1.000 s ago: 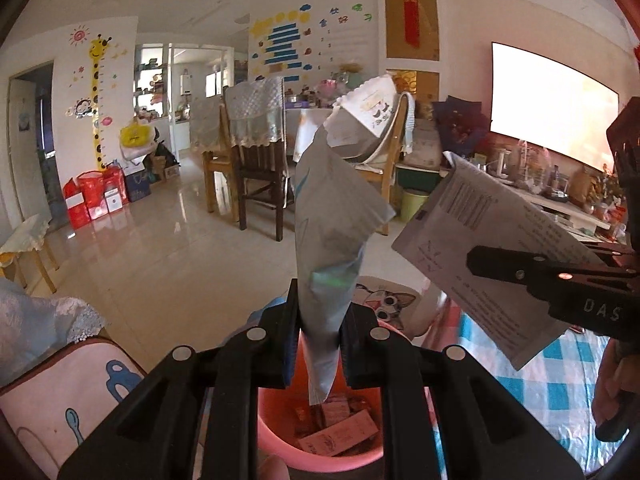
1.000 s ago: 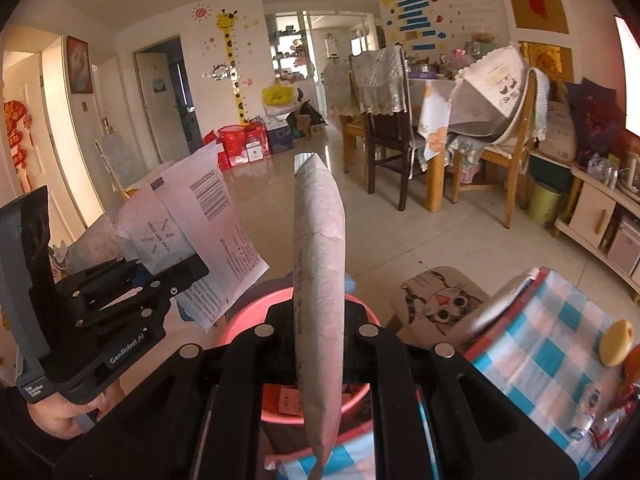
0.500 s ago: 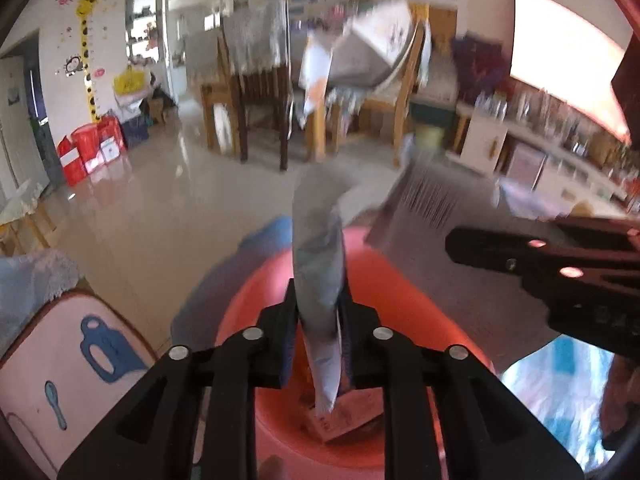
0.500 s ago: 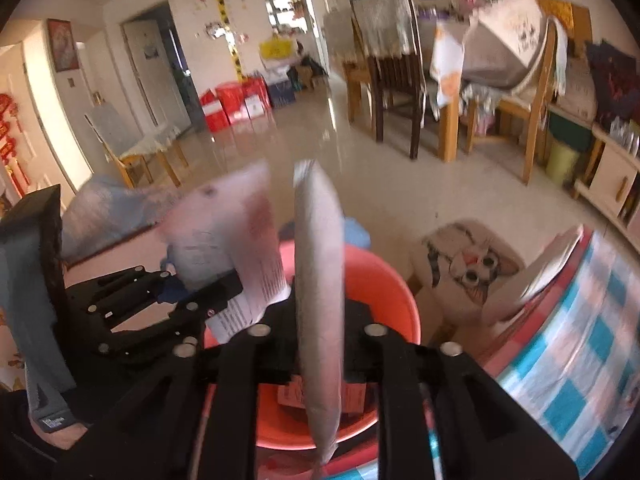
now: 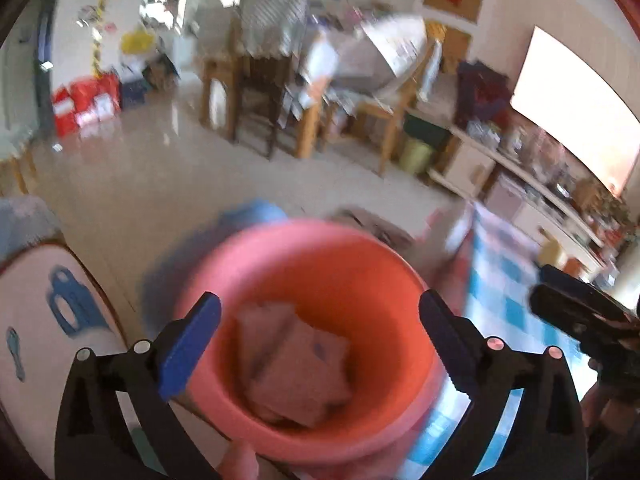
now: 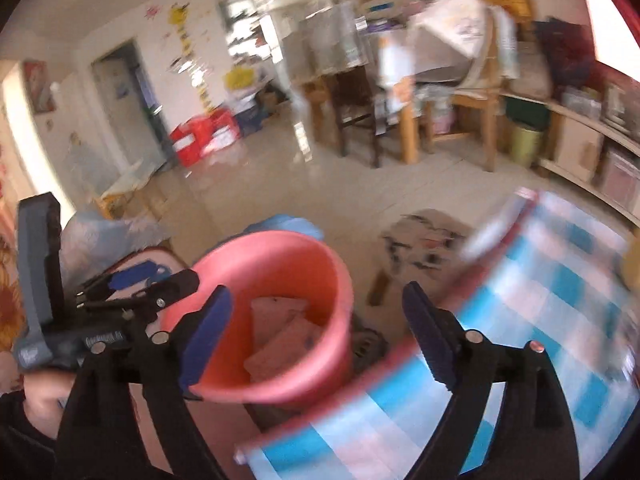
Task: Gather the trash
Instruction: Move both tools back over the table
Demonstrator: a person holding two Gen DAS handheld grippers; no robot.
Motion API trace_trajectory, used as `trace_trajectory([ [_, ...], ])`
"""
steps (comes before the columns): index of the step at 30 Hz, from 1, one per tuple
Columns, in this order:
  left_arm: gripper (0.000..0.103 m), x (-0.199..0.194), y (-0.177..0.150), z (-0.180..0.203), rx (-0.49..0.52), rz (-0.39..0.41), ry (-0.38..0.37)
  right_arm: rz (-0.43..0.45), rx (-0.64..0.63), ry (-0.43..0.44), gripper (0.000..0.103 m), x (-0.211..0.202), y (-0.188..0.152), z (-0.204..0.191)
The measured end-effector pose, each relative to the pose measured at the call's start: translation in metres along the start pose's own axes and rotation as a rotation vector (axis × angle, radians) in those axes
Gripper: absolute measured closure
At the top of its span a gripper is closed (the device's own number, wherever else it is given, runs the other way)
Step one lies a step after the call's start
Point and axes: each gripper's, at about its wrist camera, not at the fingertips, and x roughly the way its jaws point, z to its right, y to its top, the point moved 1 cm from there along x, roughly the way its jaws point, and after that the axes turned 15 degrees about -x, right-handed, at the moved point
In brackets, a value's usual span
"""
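Both claws have let go since a second ago: the folded papers they pinched upright are out of their fingers. With its jaws now spread wide and holding nothing, the left claw point(image 5: 320, 336) hangs directly over the pink bucket point(image 5: 304, 248), its blue-padded fingers framing the rim. Equally wide apart and bare, the right claw point(image 6: 316, 336) hangs over the bucket's right side point(image 6: 280, 248) and the edge of the blue checked cloth point(image 6: 520, 320). Several flat papers point(image 5: 296, 364) lie in the bucket's bottom, overlapping; they also show in the right view point(image 6: 280, 332). Blur hides their print. Just left of the bucket sits a cushion point(image 5: 44, 320) with blue drawings.
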Motion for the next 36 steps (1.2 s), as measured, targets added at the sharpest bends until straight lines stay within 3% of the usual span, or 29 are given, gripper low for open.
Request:
trace_trajectory([
  [5,0.005,0.013,-0.058,0.083,0.202,-0.165,-0.092,-0.016,0.087,-0.180,0.010,-0.095,-0.078,0.051],
  [8,0.005,0.012,-0.094,0.130,0.282,-0.225,-0.147,-0.059,0.116,-0.310,0.010,-0.150,-0.130,0.079],
  [12,0.005,0.014,-0.131,0.186,0.335,-0.217,-0.162,-0.092,0.168,-0.464,0.009,-0.217,-0.196,0.111],
  [17,0.005,0.043,-0.184,0.265,0.480,-0.230,-0.144,-0.069,0.266,-0.541,0.009,-0.276,-0.255,0.141],
  [21,0.005,0.067,-0.213,0.303,0.544,-0.230,-0.133,-0.064,0.295,-0.558,0.008,-0.295,-0.275,0.157],
  [25,0.005,0.095,-0.228,0.326,0.592,-0.246,-0.108,-0.087,0.264,-0.558,0.008,-0.290,-0.273,0.176],
  [30,0.004,0.120,-0.234,0.333,0.601,-0.271,-0.086,-0.109,0.244,-0.544,0.008,-0.276,-0.266,0.207],
  [33,0.004,0.126,-0.231,0.331,0.552,-0.296,-0.122,-0.120,0.246,-0.534,0.008,-0.269,-0.264,0.221],
  [36,0.003,0.127,-0.232,0.332,0.544,-0.286,-0.108,-0.135,0.251,-0.529,0.008,-0.263,-0.263,0.232],
])
